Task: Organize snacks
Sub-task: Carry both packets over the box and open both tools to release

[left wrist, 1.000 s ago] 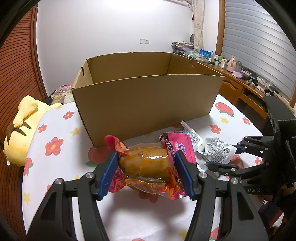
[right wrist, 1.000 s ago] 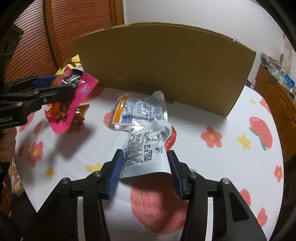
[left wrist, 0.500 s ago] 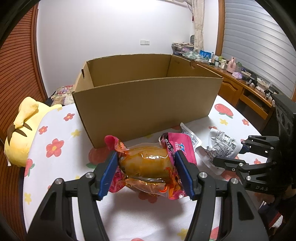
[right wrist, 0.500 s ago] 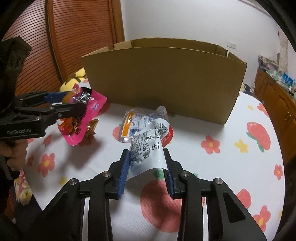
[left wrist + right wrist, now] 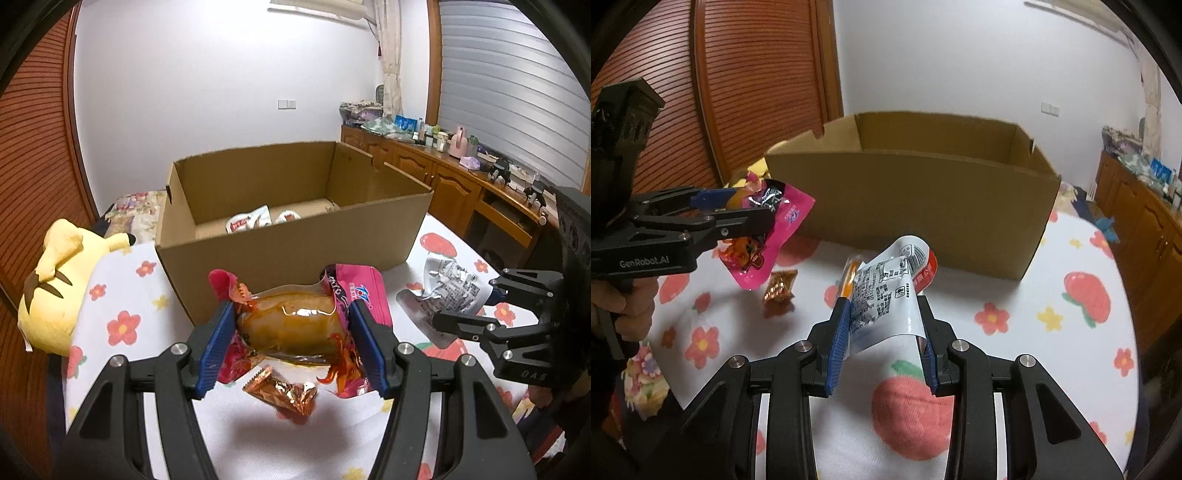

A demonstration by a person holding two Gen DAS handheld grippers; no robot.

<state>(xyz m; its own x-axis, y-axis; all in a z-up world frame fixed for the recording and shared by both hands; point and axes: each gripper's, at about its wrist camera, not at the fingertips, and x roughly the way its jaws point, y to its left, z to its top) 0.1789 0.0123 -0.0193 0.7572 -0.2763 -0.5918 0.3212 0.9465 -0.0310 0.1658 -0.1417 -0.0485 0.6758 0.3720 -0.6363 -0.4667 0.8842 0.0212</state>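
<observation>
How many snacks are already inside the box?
2 show in the cardboard box: a red-and-white packet and another packet beside it on the floor. The near wall may hide more.

Lighting: even indoor light from overhead, white wall [image 5: 207,92] bright but not blown out. Shadows: soft — a dull patch on the worktop [image 5: 258,432] beneath the small orange wrapper [image 5: 282,393]. Glare: highlights on the pink snack pouch [image 5: 299,325]. Distortion: strong fisheye, black vignette at corners, box [image 5: 923,199] edges bowed. Sharpness: left view crisp; right view slightly motion-blurred.
</observation>
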